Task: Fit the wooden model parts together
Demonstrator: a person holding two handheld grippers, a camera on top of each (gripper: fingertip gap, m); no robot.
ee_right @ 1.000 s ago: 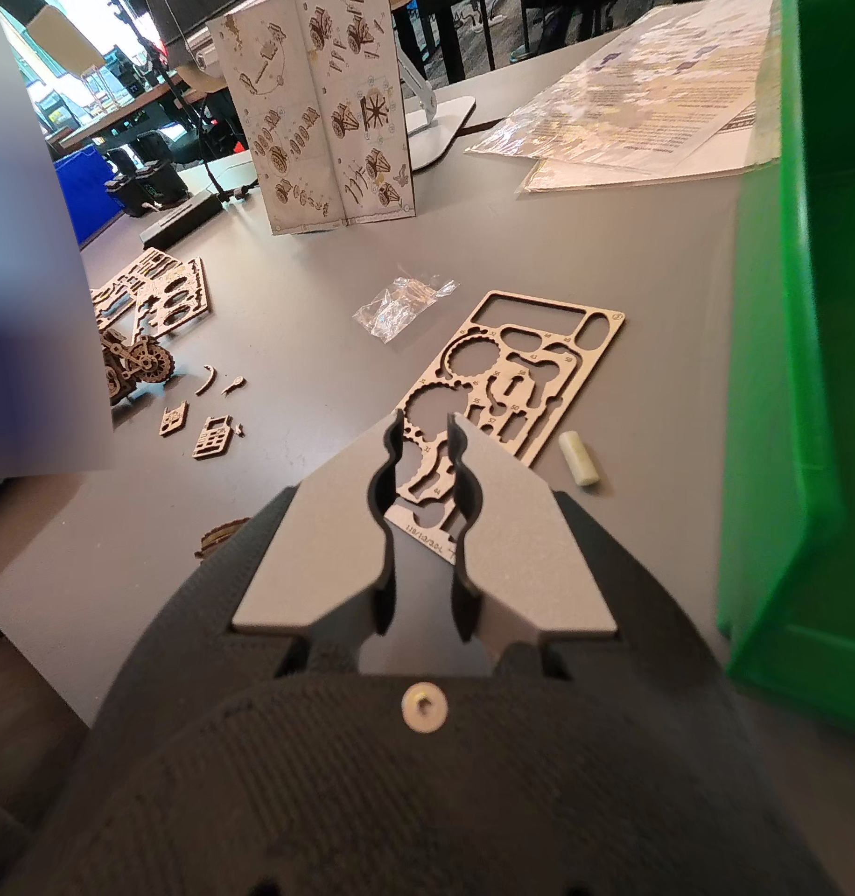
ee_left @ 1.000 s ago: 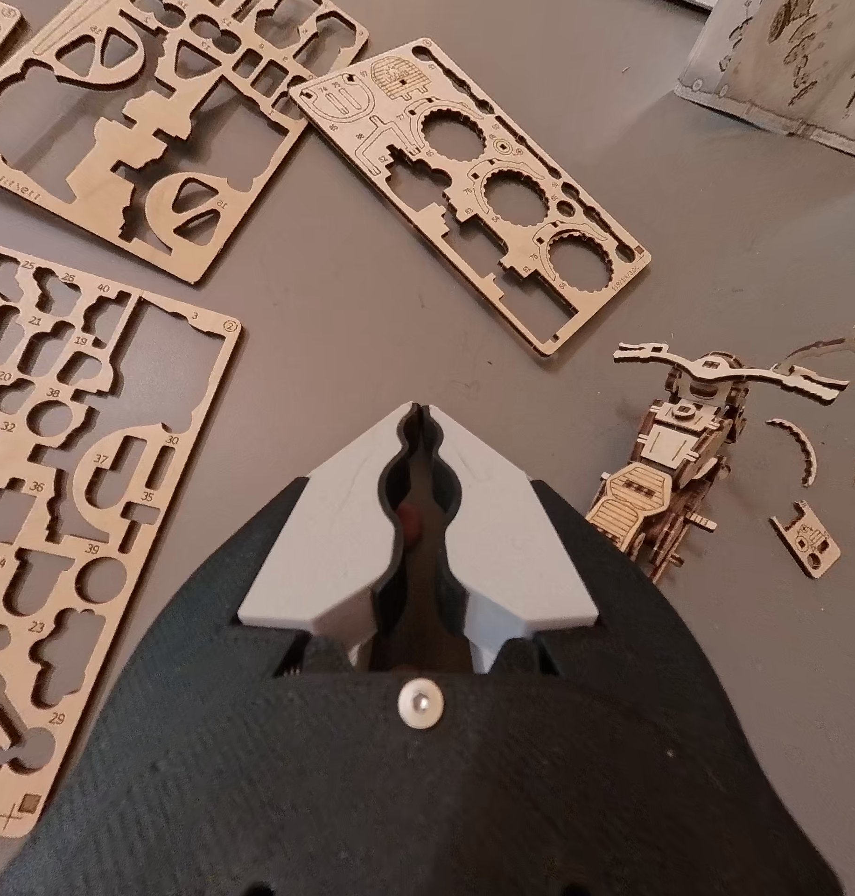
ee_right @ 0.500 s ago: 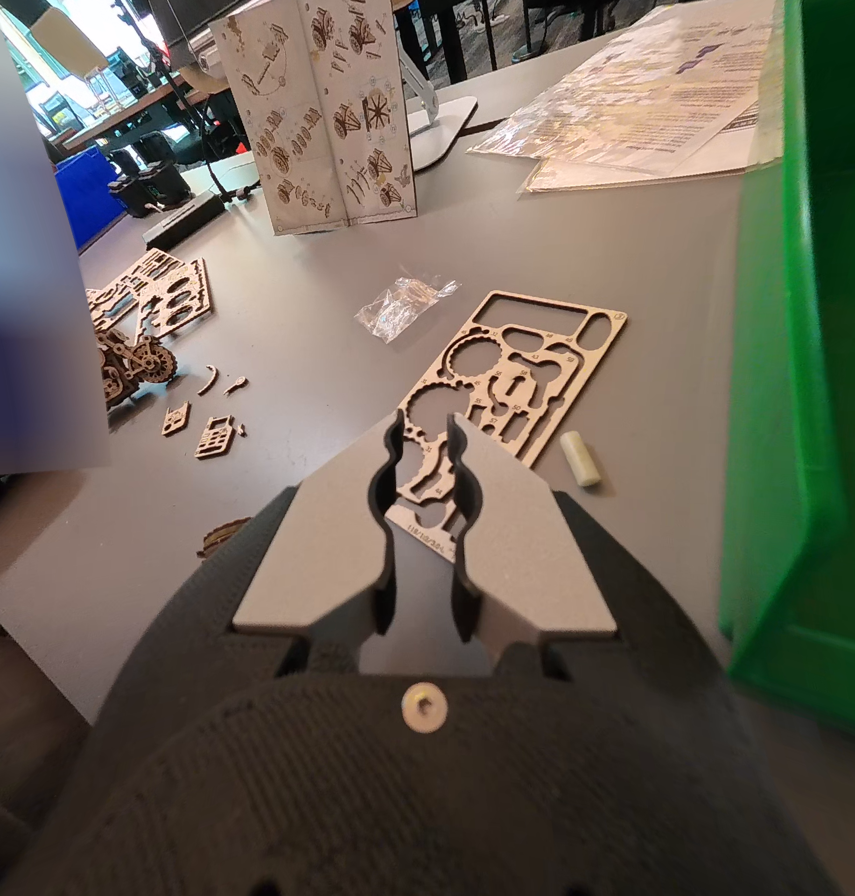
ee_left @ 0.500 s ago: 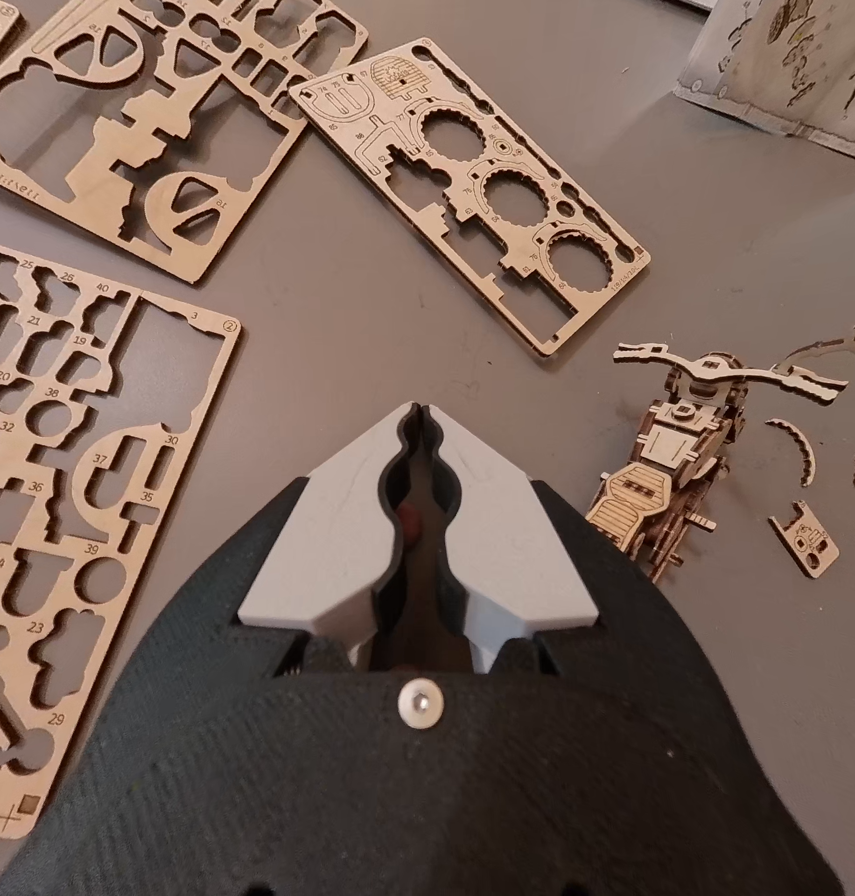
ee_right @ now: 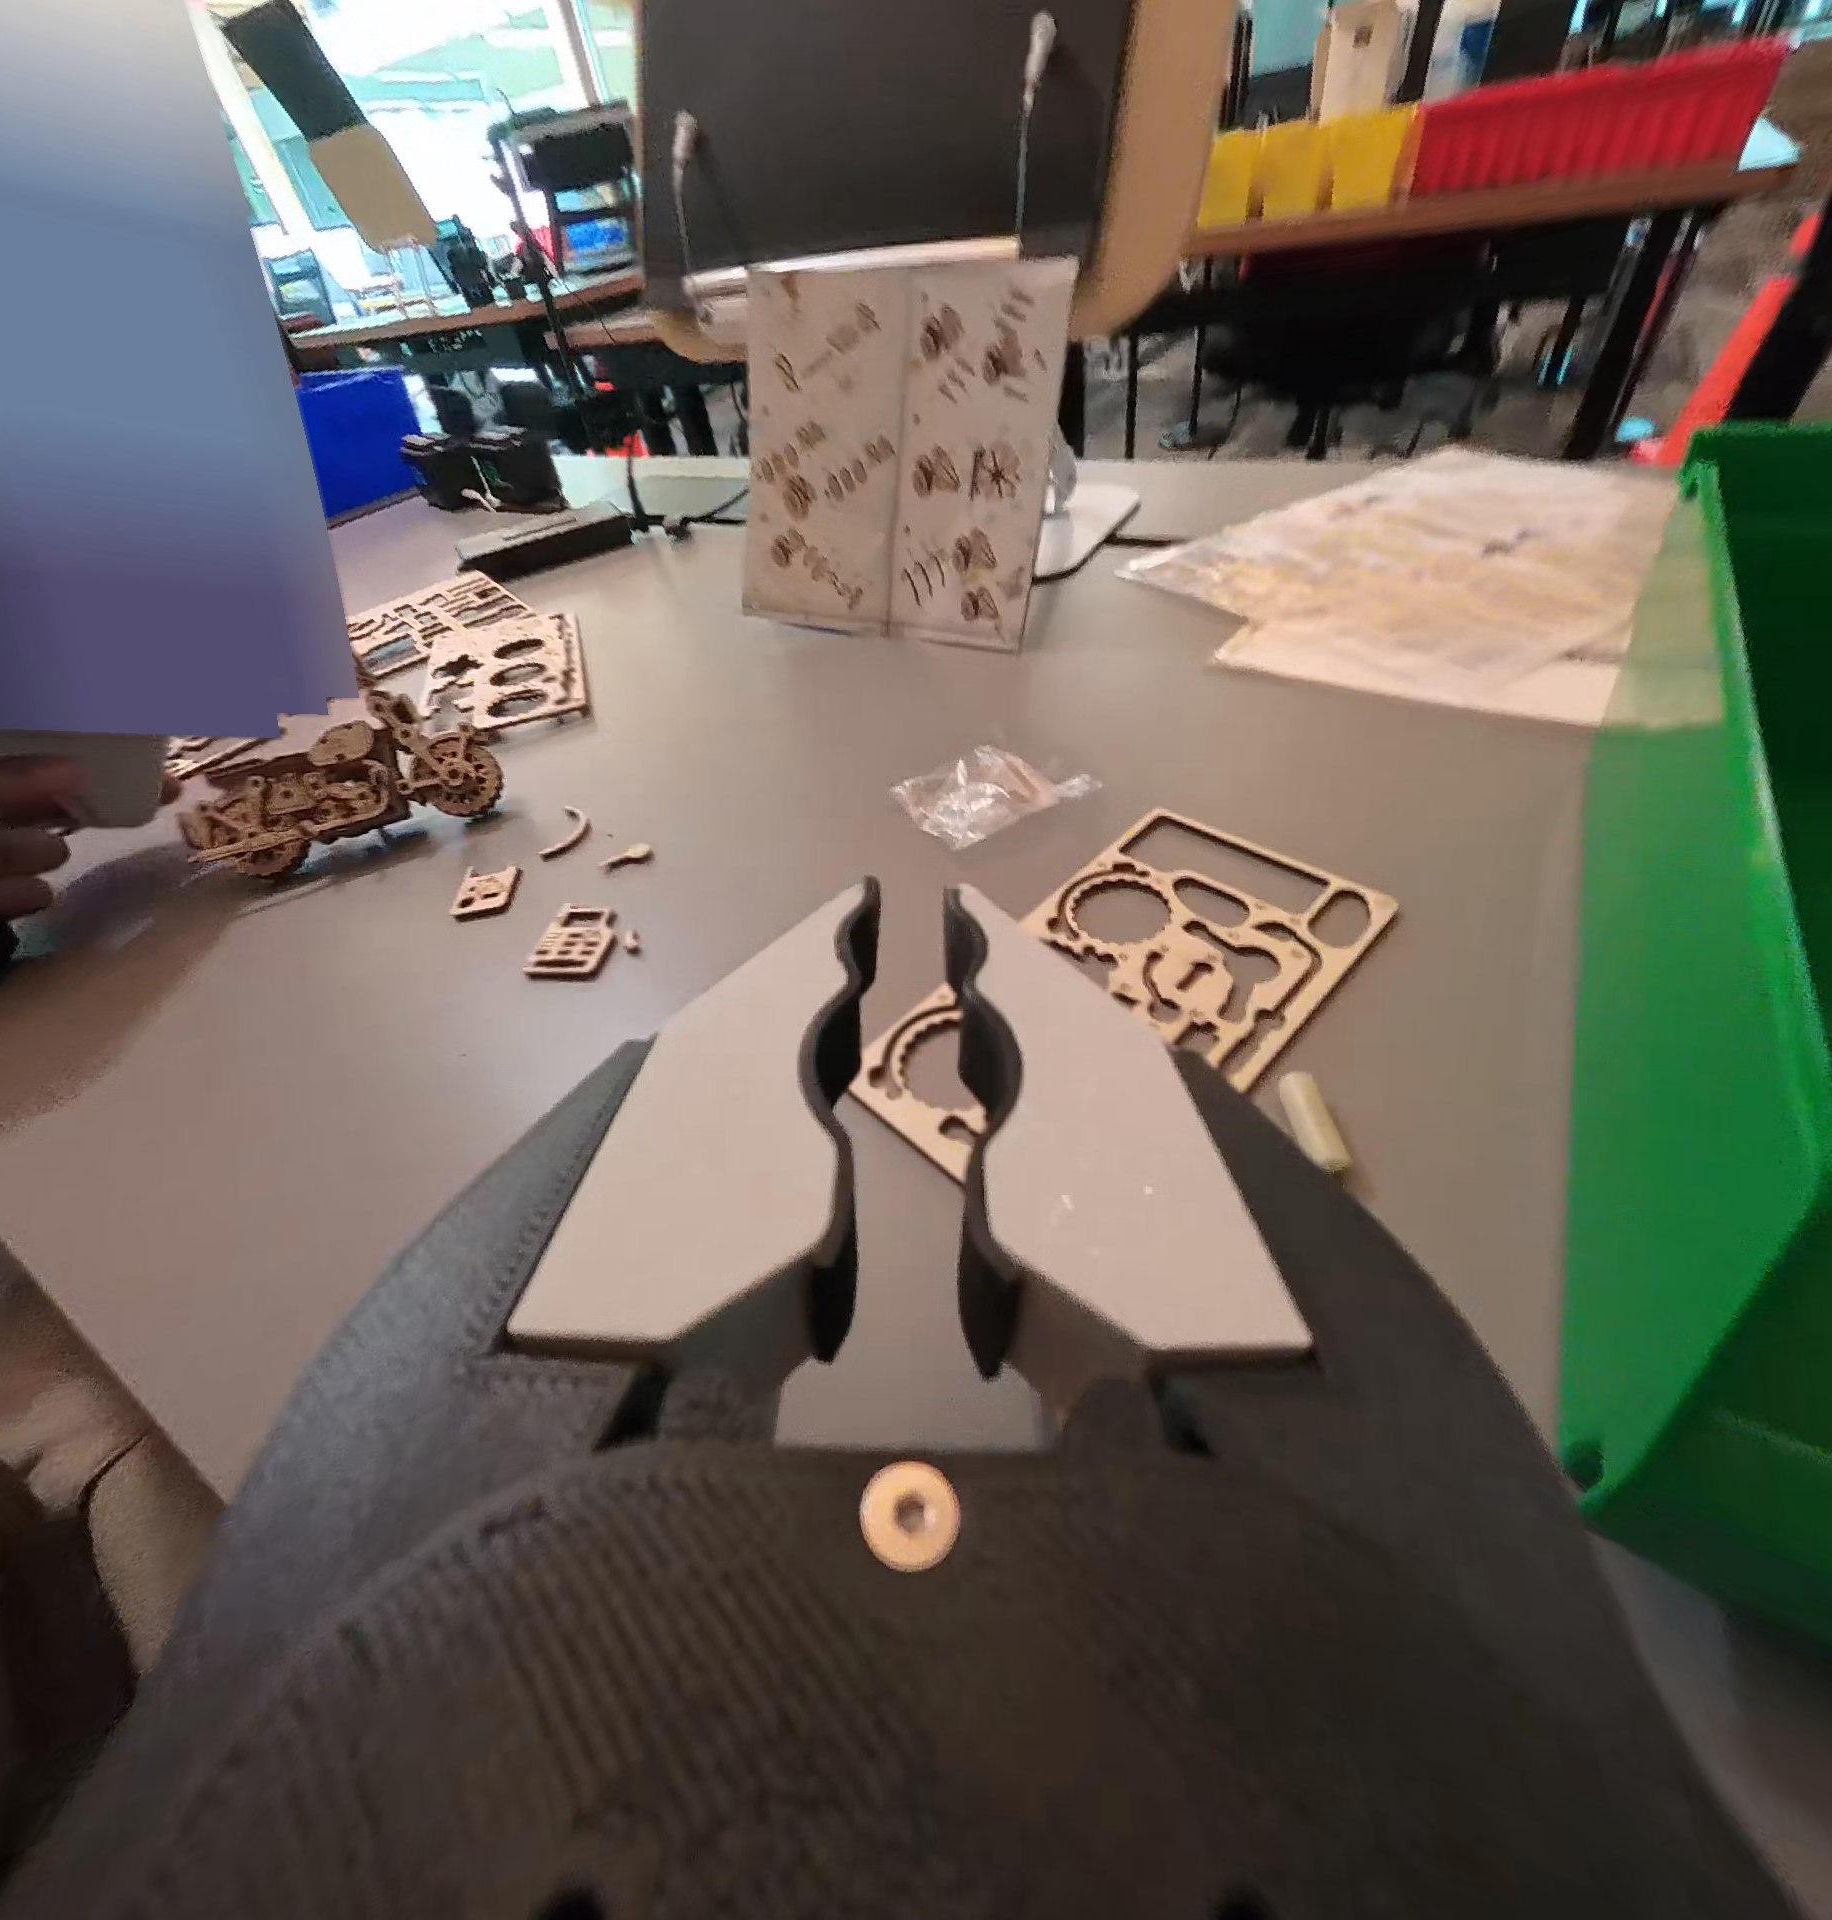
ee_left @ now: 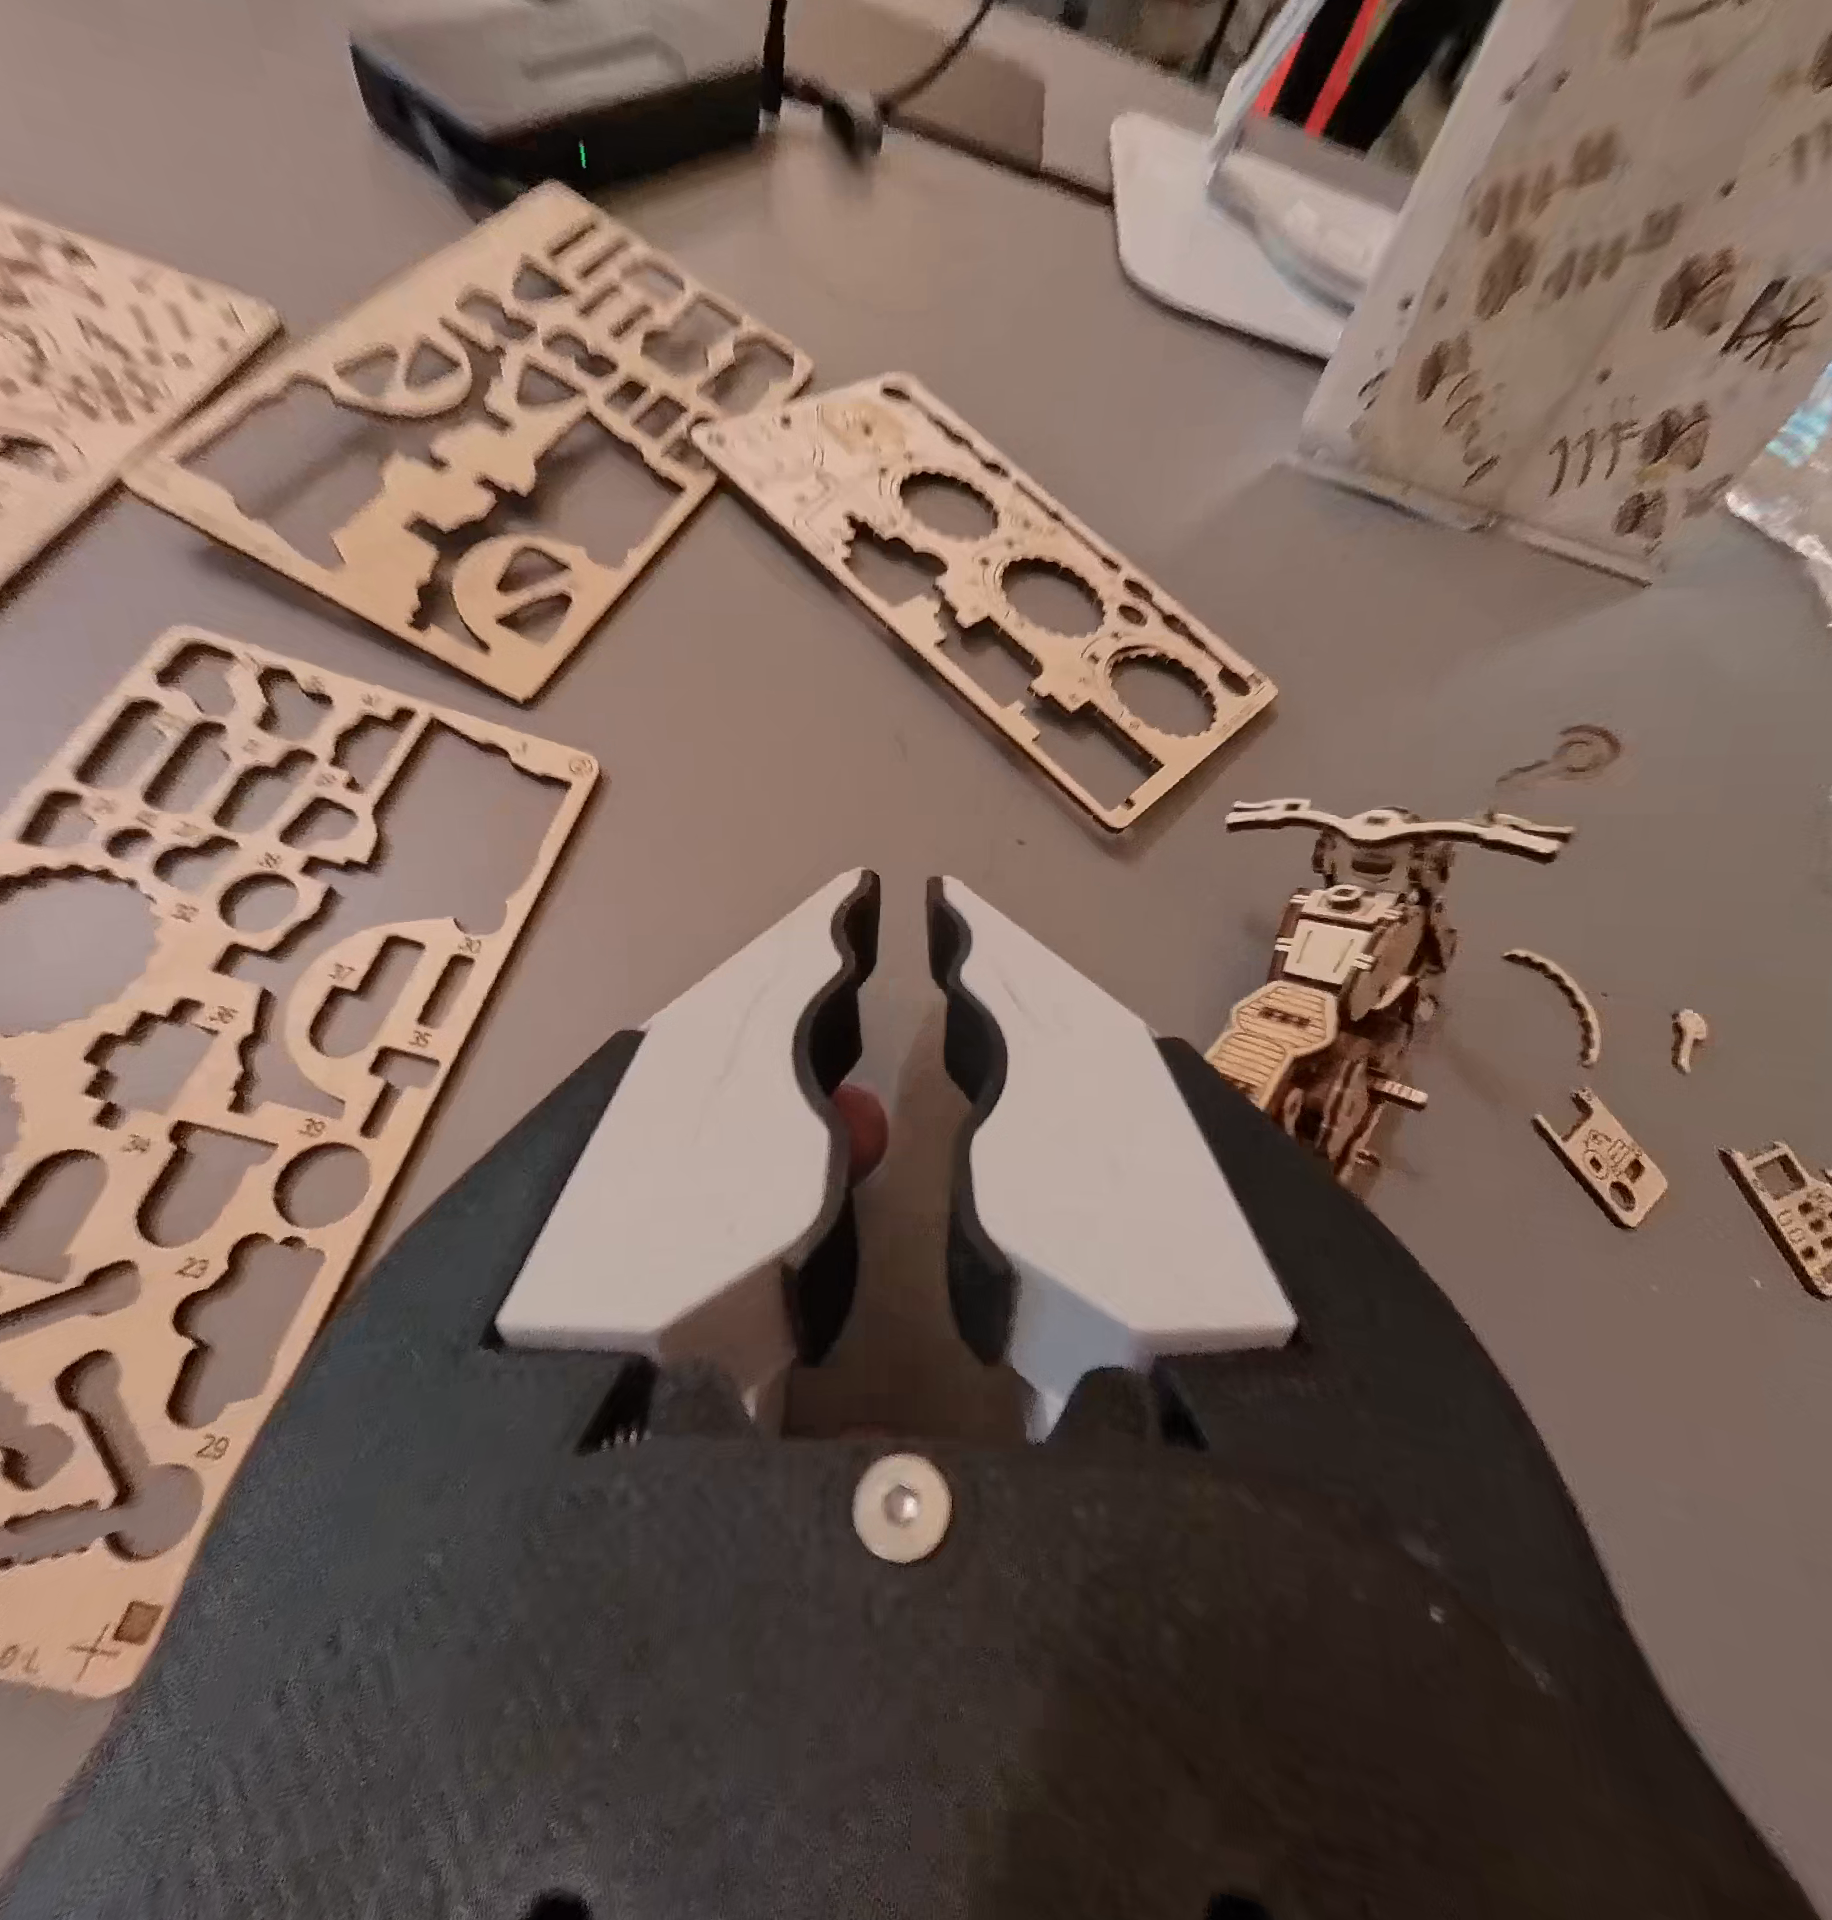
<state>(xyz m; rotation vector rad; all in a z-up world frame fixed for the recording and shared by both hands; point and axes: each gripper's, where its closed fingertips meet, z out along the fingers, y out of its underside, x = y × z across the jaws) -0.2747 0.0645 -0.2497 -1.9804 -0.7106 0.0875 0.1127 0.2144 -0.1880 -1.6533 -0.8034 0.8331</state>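
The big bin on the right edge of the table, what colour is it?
Bright green; the bin shows only in the right wrist view.

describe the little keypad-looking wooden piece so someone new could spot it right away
Find the wooden motorcycle model standing on the grey table; loose cut-out parts lie beside its front wheel. The keypad-looking piece lies nearest the right gripper, a flat rectangle with a window above rows of small holes, unlike the curved strip nearby.

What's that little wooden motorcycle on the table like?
The wooden motorcycle is a small model of pale laser-cut plywood with two spoked wheels, wide handlebars, a slatted seat and gear-like inner parts. It stands upright on the grey table, with loose cut pieces lying beside it. Neither gripper touches it.
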